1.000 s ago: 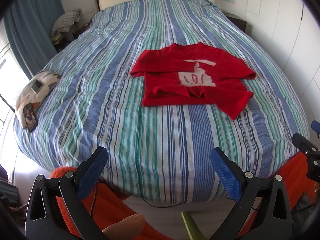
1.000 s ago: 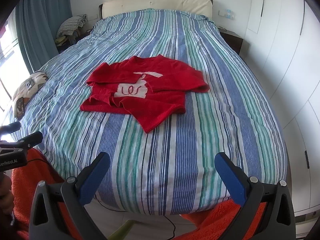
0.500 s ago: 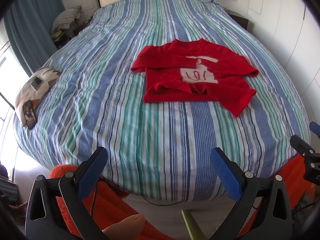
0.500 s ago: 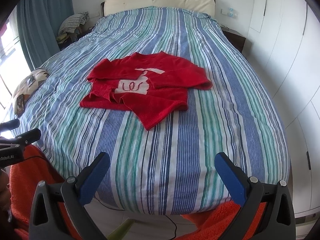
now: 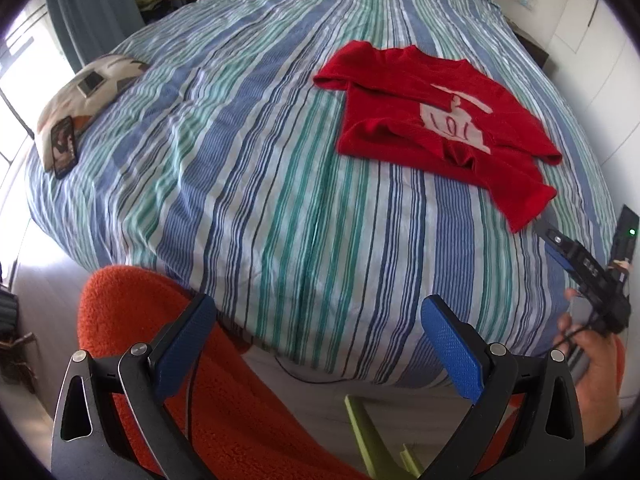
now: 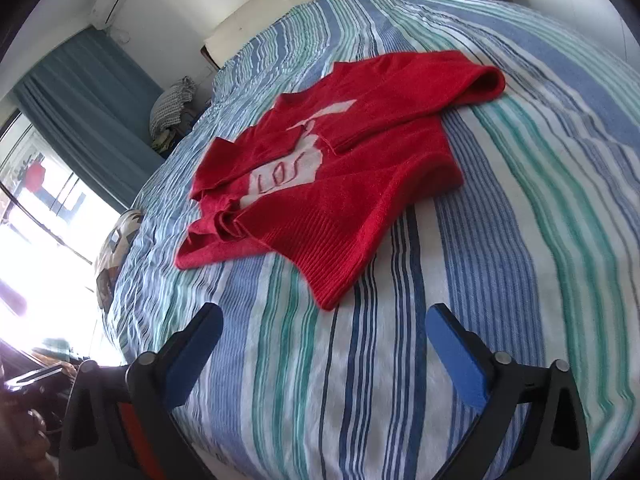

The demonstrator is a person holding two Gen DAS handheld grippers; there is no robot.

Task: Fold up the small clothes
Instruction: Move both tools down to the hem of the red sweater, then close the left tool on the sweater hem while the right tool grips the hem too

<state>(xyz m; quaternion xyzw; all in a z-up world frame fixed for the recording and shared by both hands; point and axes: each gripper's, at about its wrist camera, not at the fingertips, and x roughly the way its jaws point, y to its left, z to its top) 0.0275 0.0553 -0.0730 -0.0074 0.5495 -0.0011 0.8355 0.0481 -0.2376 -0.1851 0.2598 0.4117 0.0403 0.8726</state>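
Both grippers, left (image 5: 316,342) and right (image 6: 324,350), spread wide, gripping nothing — red sweater (image 6: 340,184) looked soft, floppy; best pinched at the ribbed hem (image 6: 340,276) just ahead of the right fingertips.

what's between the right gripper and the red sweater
Nothing visible. Only bare striped bedspread lies between the open right gripper and the red sweater; its nearest hem corner points toward the fingers.
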